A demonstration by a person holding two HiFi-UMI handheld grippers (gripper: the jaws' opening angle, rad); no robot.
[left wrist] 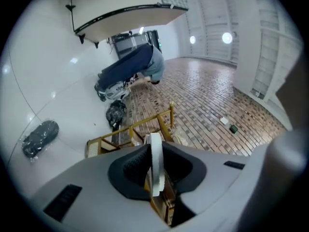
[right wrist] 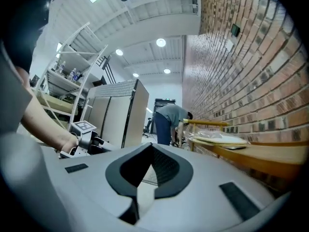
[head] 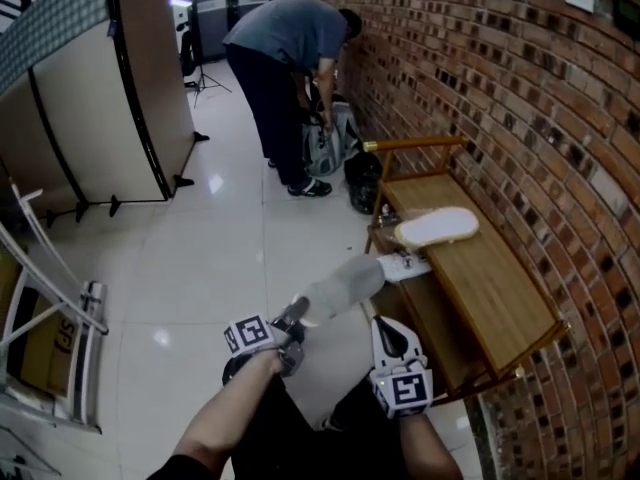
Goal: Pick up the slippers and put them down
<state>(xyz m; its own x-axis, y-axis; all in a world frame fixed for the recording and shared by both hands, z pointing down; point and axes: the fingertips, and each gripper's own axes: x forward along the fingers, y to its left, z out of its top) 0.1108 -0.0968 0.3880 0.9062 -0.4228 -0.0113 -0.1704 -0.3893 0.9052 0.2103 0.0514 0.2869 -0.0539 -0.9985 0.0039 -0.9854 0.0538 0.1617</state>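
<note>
A brick wall (head: 480, 88) curves down the right side of a white-tiled floor (head: 230, 258), with a beige folding partition (head: 100, 118) standing at the left. At the far end a person (head: 285, 48) in a grey shirt bends over bags against the wall. A black bag (head: 360, 178) sits on the floor just behind a low wooden rack (head: 490, 278) set along the bricks. One white slipper (head: 437, 227) lies flat on the rack's top, near its far end. The other slipper (head: 345, 286) is off the floor, clenched in the left gripper (left wrist: 154, 153) — its pale sole stands edge-on between the dark pads, and it juts out toward the rack's near corner. It hangs over the tiles just beside the rack, not over its top. The right gripper (right wrist: 150, 151) is level beside the rack, its jaws closed tip to tip with nothing between them — the resting slipper shows ahead of it on the wooden top.
</note>
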